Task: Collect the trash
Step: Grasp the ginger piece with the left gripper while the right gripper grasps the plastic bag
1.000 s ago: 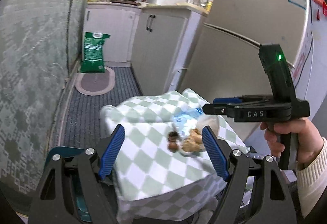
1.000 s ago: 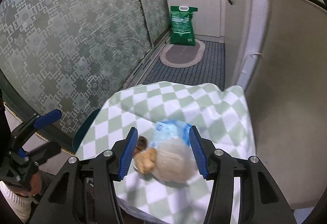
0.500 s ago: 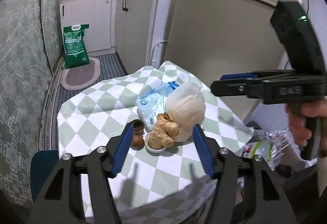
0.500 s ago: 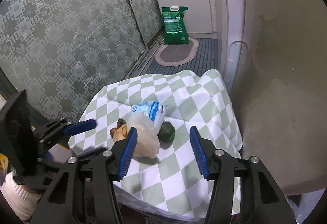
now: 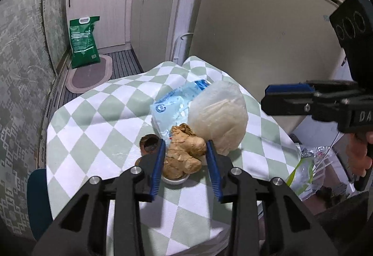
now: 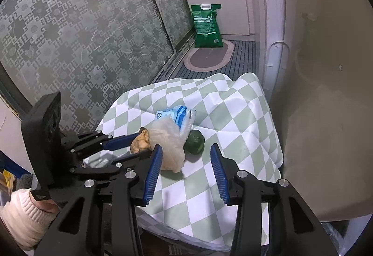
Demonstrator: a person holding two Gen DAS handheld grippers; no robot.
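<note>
Between the right gripper's [image 6: 185, 168] parted jaws and the closing left gripper [image 5: 185, 162] on the checked counter [image 5: 93, 120]: a soft, light plastic bag [image 5: 219, 113], likely slippery; knobbly ginger [image 5: 184, 153], firm enough to pinch, sits between the left jaws.

Left gripper [image 5: 185, 147]: black angular plastic linkage arms with round silver screw heads at the pivots; two ribbed blue finger pads [image 5: 157, 168]; right gripper [image 6: 185, 160] of the same build, its black body seen from the left wrist view bearing white letters "DA" and three circular rings on the upright block. Person: cream ribbed knit sleeve [image 6: 22, 216] at the cuff of the left hand.
</note>
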